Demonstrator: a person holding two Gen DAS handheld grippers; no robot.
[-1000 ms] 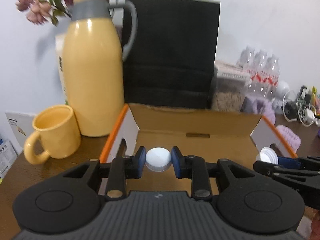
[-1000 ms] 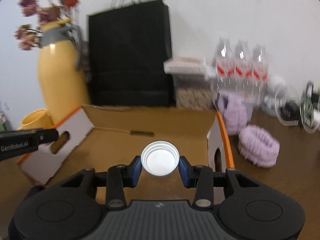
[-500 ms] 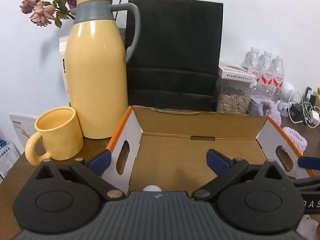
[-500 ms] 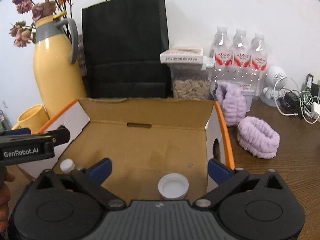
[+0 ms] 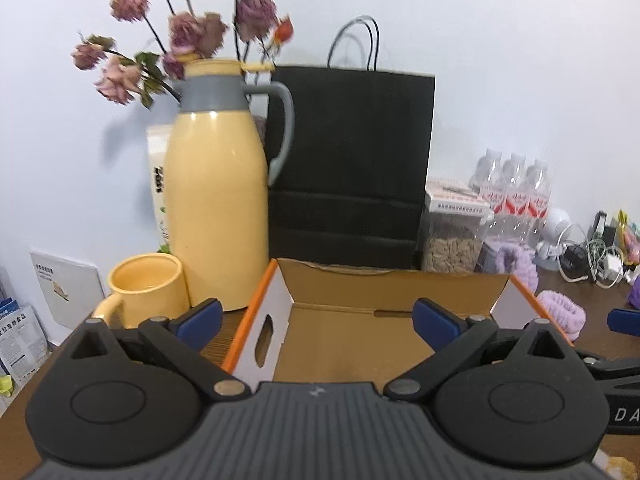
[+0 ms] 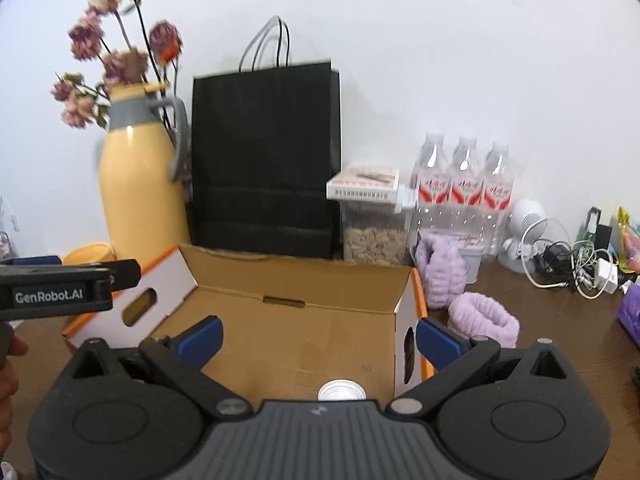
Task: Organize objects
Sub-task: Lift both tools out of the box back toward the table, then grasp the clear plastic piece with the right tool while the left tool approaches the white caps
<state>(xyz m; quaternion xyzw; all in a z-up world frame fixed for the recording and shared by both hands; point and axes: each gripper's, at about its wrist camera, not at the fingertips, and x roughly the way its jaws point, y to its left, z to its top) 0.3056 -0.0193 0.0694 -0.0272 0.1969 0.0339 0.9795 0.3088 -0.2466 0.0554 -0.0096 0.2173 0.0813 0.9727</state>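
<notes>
Left wrist view: my left gripper (image 5: 316,316) had just been opening and stood wide with nothing between its pads; I saw the cardboard box (image 5: 384,280) ahead, open-topped, beside the yellow jug (image 5: 216,208) and mug (image 5: 146,286); no cap showed here.
Right wrist view: my right gripper (image 6: 318,334) had likewise just been opening and gaped empty; the white cap (image 6: 341,391) lay on the box floor, near the right wall.
Handling: I judged the cap light, stiff, slippery; best pinched across its rim.
</notes>
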